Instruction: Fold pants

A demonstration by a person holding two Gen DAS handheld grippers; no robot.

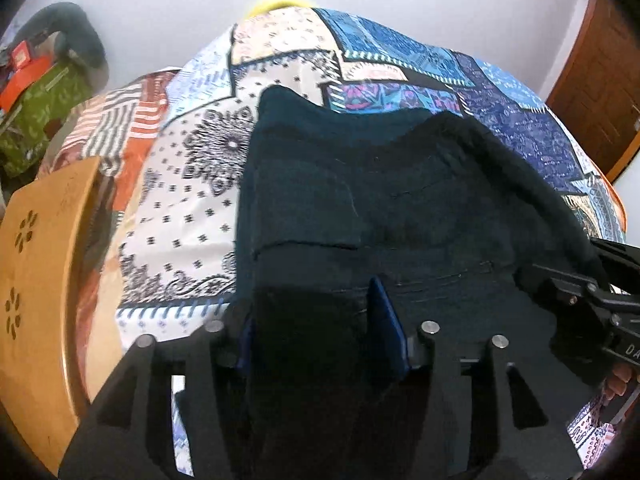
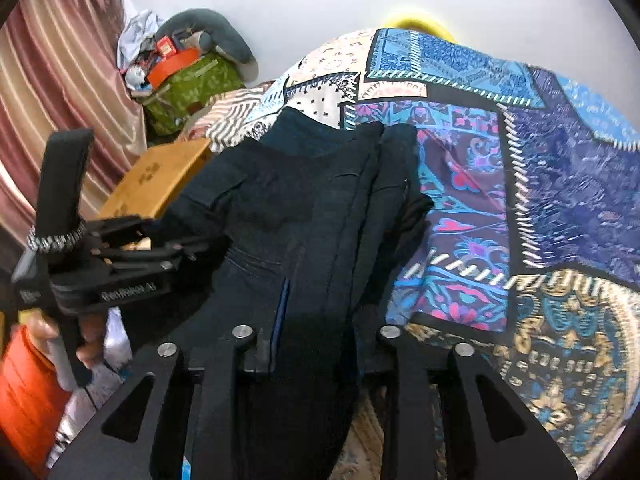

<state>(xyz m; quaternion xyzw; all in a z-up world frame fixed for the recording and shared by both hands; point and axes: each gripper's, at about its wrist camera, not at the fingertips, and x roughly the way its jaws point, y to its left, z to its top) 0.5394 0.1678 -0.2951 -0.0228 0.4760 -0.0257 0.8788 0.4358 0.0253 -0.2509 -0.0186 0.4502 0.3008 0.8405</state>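
Dark navy pants [image 1: 400, 200] lie folded lengthwise on a patchwork bedspread [image 1: 192, 200], with their near end under both grippers. In the left wrist view my left gripper [image 1: 312, 312] points down at the cloth. A fold of it lies between the blue pads [image 1: 386, 320], which stand apart from it. My right gripper [image 1: 592, 300] shows at the right edge. In the right wrist view the pants [image 2: 320, 200] run away from my right gripper [image 2: 316, 320], whose jaws straddle a thick fold. The left gripper [image 2: 120, 264] sits at the pants' left edge, with a hand [image 2: 88, 340] under it.
A wooden board [image 1: 36, 260] stands at the bed's left side. Behind it are a green bag [image 2: 192, 84] piled with clutter and a pink curtain [image 2: 48, 80]. A brown door [image 1: 600, 80] is at the far right. A yellow thing [image 2: 412, 20] peeks over the bed's far end.
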